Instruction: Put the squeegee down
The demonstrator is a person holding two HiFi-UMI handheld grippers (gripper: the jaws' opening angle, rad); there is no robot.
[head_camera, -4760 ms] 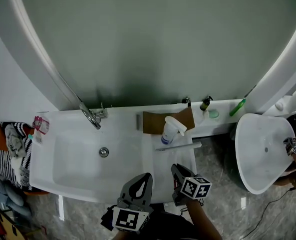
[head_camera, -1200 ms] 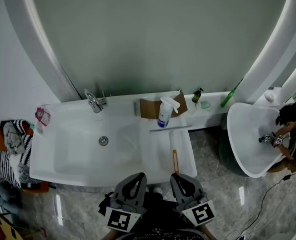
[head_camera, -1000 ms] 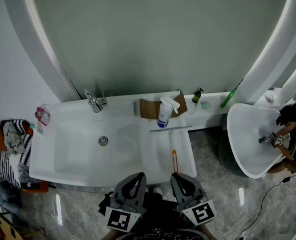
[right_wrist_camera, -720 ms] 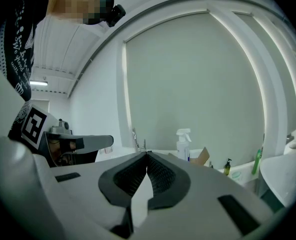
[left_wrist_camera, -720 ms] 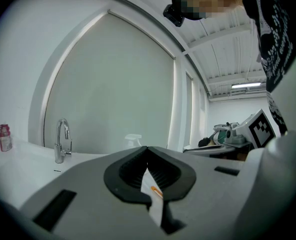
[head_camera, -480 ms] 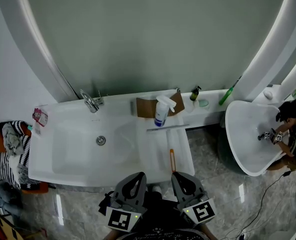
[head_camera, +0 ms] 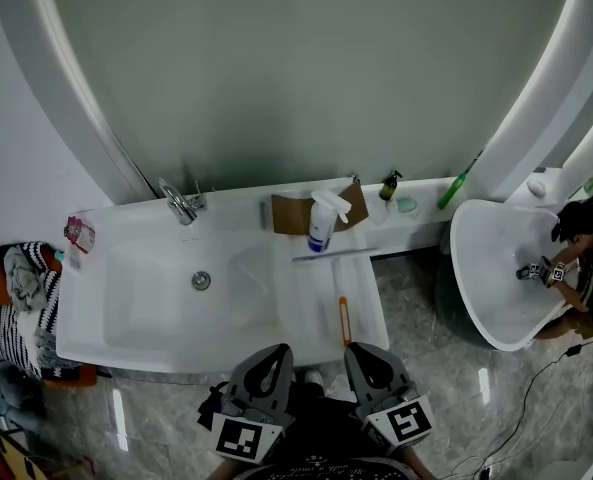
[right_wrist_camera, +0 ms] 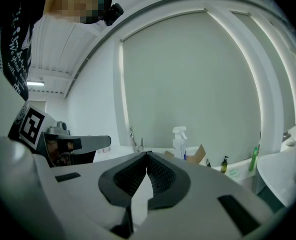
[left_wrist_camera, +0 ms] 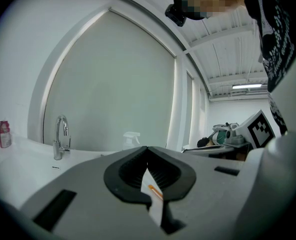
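Now the squeegee (head_camera: 343, 313) lies flat on the white counter (head_camera: 311, 293), just beside the sink bowl (head_camera: 166, 303). Its orange handle points back at the person, and the thin bar at the far end is, I think, its blade. It lies straight ahead of the right gripper (head_camera: 366, 360), the nearer one. The left gripper (head_camera: 274, 360) is close by. Both have jaws pressed together, holding nothing. The job looks done.
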